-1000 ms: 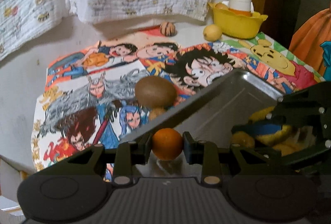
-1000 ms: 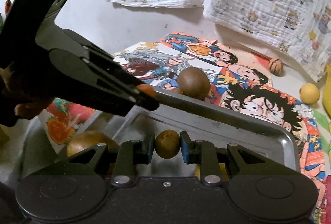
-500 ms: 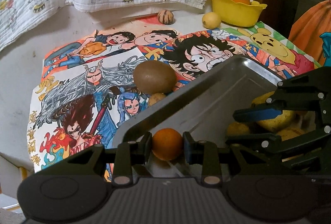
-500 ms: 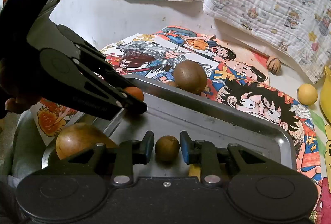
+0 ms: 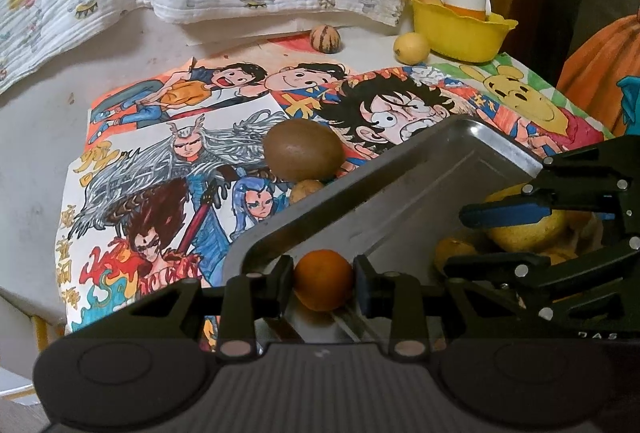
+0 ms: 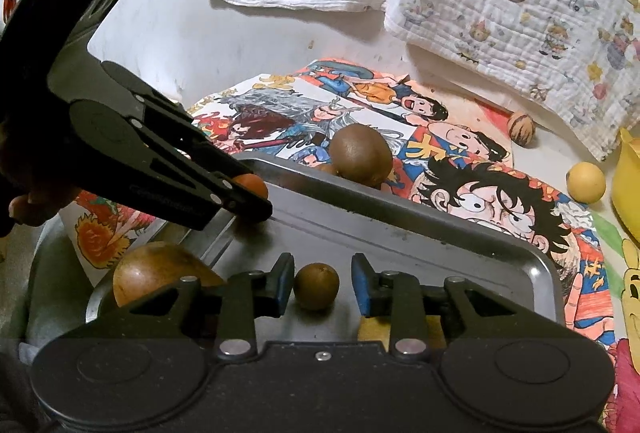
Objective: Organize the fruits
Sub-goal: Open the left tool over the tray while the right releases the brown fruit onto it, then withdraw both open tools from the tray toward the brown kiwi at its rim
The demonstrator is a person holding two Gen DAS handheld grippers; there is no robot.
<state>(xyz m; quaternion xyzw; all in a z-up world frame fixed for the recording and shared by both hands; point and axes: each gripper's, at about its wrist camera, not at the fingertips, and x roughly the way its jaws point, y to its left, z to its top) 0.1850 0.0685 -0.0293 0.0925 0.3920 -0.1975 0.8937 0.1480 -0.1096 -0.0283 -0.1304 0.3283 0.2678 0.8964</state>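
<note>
- Left wrist view: left tool [image 5: 324, 283] is clamped on a small orange fruit [image 5: 323, 280], fingers tight on both sides, hanging just over the near corner of the metal tray [image 5: 400, 177].
- Right wrist view: right tool [image 6: 322, 287] is spread, with gaps on both sides of the small brown fruit [image 6: 317, 285], which sits loose on the tray floor.
- Yellow fruits [image 5: 524, 229] are piled at the tray's far side. A big brown fruit [image 6: 160, 273] sits at the near-left corner.
- Not yet collected: kiwi [image 5: 303, 155] on the bench just outside the tray rim, a small fruit beside it, a striped nut-like fruit [image 5: 325, 38] and a lemon [image 5: 411, 48] near the yellow bowl [image 5: 460, 33].
- Risk: the brown fruit is round and unheld, so a finger clip on retract could send it rolling.
- Risk: the orange fruit is close to the rim; released there it may bounce out onto the bench.
- Risk: both tools crowd the same tray, so a collision is likely if they move together.
</note>
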